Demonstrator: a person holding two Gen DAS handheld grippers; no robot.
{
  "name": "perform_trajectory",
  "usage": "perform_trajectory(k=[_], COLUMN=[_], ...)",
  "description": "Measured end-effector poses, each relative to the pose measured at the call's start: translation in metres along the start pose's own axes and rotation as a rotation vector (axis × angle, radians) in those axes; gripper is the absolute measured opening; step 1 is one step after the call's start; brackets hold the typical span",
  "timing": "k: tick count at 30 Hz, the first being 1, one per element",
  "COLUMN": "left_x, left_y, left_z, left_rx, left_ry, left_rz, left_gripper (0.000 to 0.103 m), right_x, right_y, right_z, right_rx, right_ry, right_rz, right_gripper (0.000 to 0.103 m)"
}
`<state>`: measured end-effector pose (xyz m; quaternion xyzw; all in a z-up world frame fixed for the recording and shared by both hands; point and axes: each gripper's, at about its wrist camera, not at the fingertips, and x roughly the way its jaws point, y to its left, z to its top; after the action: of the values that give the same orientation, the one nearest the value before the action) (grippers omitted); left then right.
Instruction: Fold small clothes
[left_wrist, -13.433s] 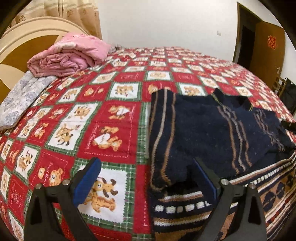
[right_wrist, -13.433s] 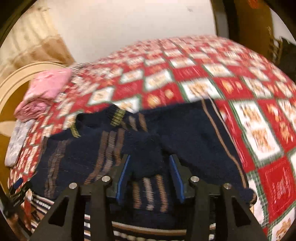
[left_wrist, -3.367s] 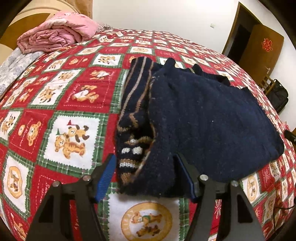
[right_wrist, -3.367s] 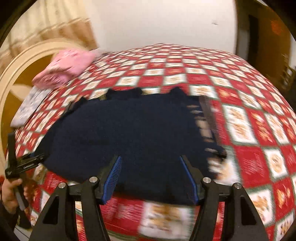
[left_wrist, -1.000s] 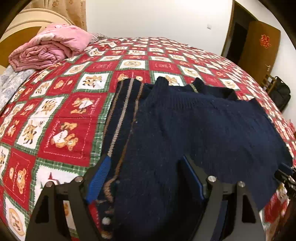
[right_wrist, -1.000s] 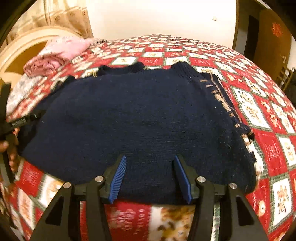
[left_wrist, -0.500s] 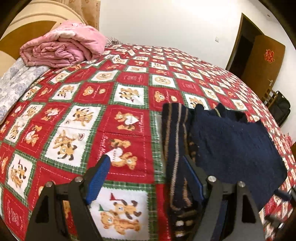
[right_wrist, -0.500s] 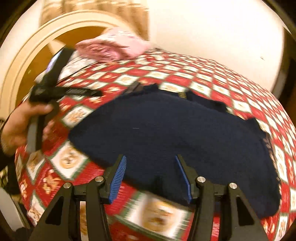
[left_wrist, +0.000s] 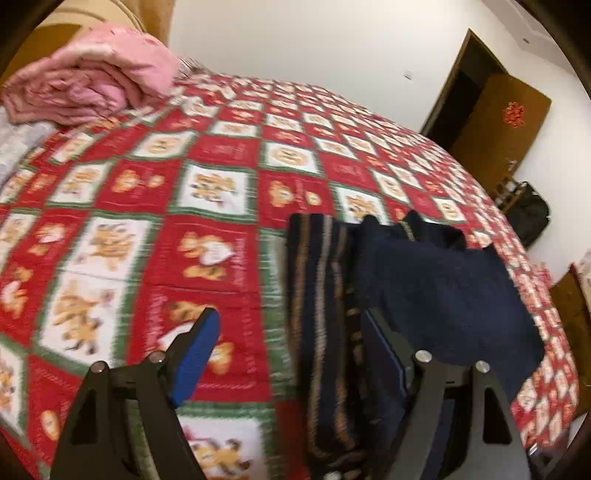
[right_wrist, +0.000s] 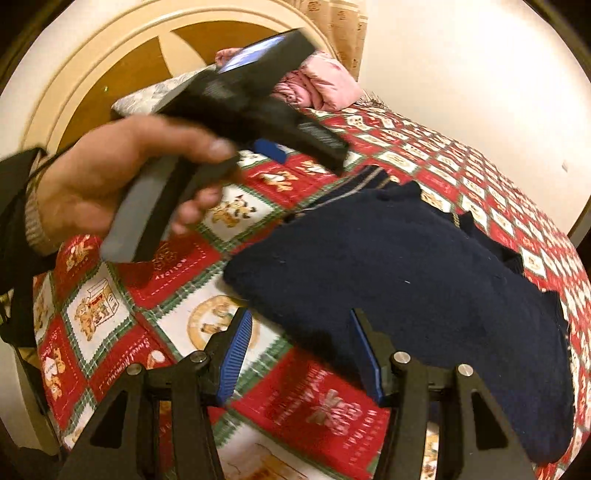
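Showing warm, dim indoor light; smearing with motion blur in both views; bending and vignetting at fisheye edges.

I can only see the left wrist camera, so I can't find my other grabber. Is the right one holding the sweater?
Observer: No. The right gripper is open at the near edge of the navy sweater, gripping nothing.
Operator: Do the stripes show from that side?
Observer: Barely. Plain navy faces up, and stripes peek out only at the far edge.
Operator: Can you see my left grabber?
Observer: Yes. A hand holds the left gripper above the bedspread, left of the sweater.
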<state>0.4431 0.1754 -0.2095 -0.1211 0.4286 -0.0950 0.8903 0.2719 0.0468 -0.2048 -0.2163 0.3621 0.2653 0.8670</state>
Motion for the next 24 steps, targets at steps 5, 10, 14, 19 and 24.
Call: perform_trajectory(k=[5,10,14,19,24], left_x=[0.026,0.051,0.059,0.079,0.086], left_y=[-0.01,-0.016,-0.025,-0.027,-0.017], left_z=[0.014,0.026,0.032,0.04,0.046], left_rx=[0.041,0.048,0.091,0.137,0.102], left_ry=[0.071,0.111,0.121,0.18,0.182], left_rz=[-0.028,-0.055,-0.086,-0.039,-0.078], left_gripper=[0.081,0.081,0.081,0.081,0.081], right_x=[0.006,0.012,0.018,0.03,0.034], right_y=[0.024,0.033,0.032,0.038,0.039], right_z=[0.009,0.015,0.013,0.013,0.013], right_rx=[-0.04,-0.051,-0.048,-0.051,-0.056], right_ry=[-0.008,-0.017,-0.008,0.012,0.002], right_rz=[-0.019,-0.045,-0.065,-0.085,-0.125], right_gripper=[0.059,0.059,0.059,0.059,0.059])
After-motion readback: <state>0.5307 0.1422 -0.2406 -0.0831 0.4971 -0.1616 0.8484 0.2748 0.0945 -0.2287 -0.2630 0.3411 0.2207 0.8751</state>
